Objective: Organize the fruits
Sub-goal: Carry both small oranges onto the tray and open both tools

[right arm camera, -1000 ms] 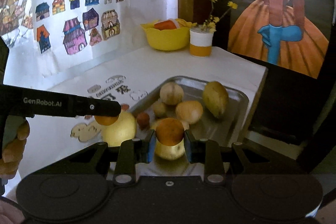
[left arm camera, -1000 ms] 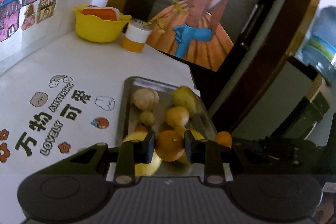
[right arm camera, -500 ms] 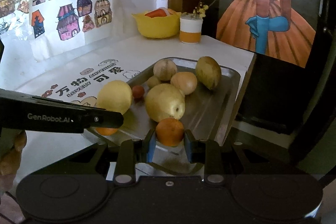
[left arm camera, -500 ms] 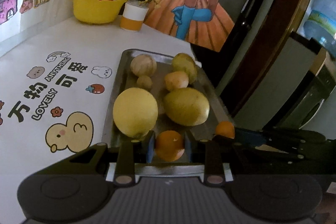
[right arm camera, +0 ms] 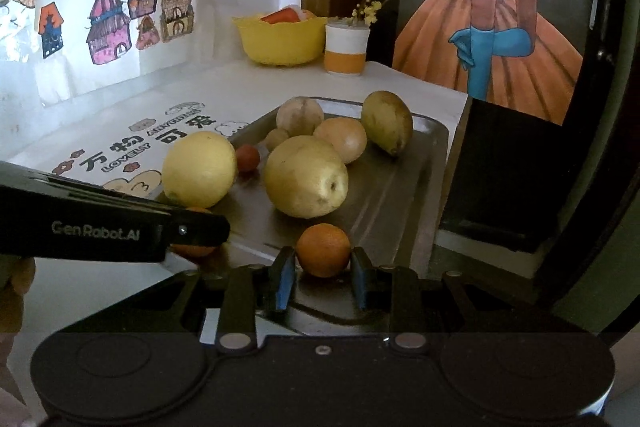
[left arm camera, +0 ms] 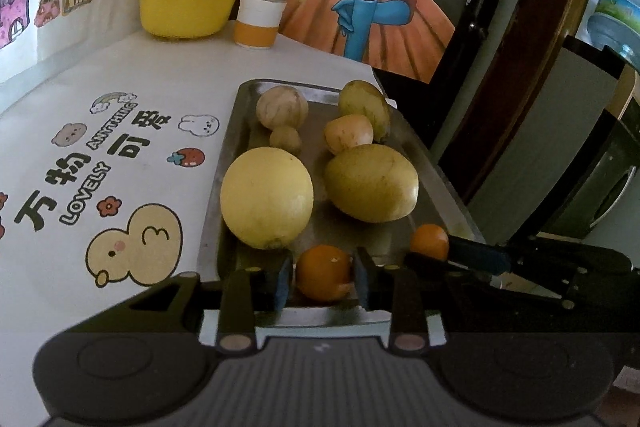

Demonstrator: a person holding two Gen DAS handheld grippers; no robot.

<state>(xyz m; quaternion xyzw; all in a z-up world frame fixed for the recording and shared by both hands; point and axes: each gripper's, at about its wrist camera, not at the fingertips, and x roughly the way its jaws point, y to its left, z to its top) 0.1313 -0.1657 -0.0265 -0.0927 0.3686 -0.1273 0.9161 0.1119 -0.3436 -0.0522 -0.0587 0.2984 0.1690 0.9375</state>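
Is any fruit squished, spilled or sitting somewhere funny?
Nothing stands out. All the fruit sits inside the metal tray, none on the table and none looks squashed. Each gripper has a small orange between its fingers at the tray's near end: left gripper, right gripper.

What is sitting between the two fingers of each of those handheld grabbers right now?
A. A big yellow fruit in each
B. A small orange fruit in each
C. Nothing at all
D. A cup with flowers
B: the left gripper has a small orange between its fingers, and the right gripper has another orange, both over the near end of the metal tray.
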